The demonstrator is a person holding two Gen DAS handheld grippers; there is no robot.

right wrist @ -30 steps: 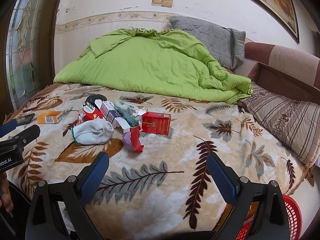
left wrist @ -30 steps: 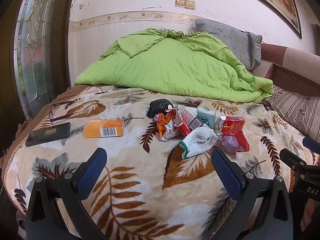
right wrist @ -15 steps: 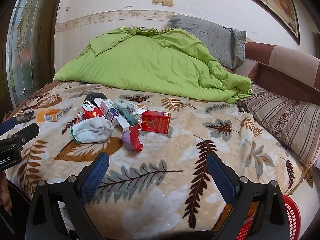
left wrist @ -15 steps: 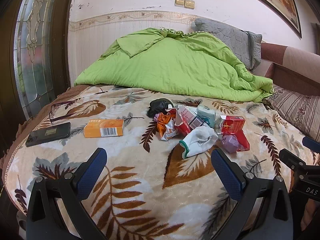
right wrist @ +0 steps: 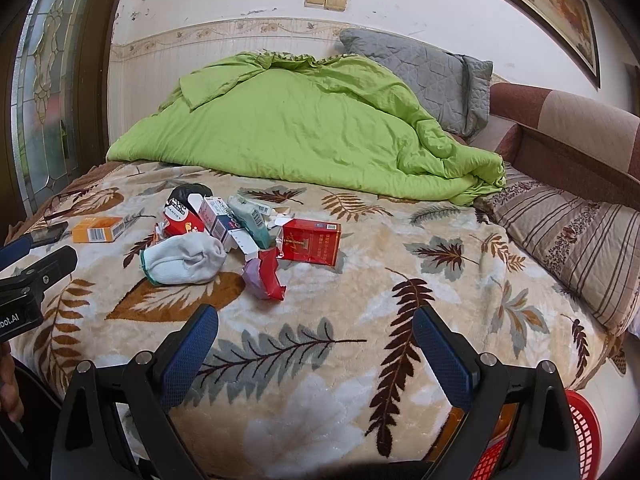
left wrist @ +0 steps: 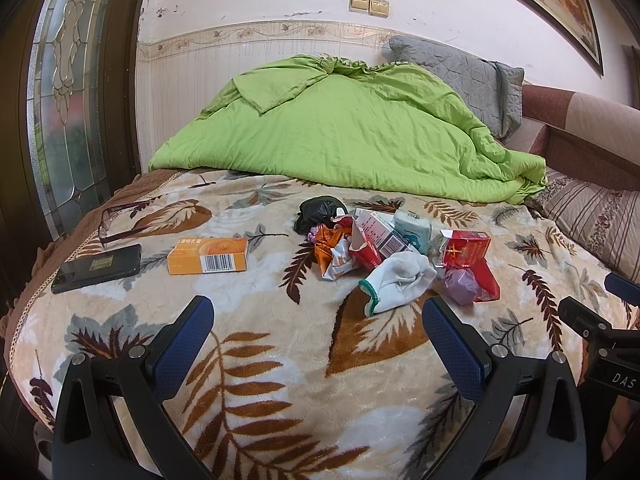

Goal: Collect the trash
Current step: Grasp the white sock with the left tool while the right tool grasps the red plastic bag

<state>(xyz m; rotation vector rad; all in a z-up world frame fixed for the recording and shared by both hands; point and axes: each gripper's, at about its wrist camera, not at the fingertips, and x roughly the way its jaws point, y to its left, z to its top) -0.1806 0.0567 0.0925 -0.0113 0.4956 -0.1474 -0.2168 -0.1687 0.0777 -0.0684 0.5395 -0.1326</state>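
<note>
- Left gripper (left wrist: pixel 318 330) and right gripper (right wrist: pixel 316 338): spread wide, empty, unmoved since earlier.
- Crumpled white cotton glove (left wrist: pixel 398 276) unchanged at 12 o'clock, beside red cardboard cigarette pack (right wrist: pixel 311 240).

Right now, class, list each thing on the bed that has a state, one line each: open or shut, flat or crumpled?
left gripper: open, empty
right gripper: open, empty
orange box: shut, lying flat
red pack: lying flat, lid end torn open
white sock: bunched up
foil wrapper: crumpled
green quilt: heaped
phone: flat, screen dark
</note>
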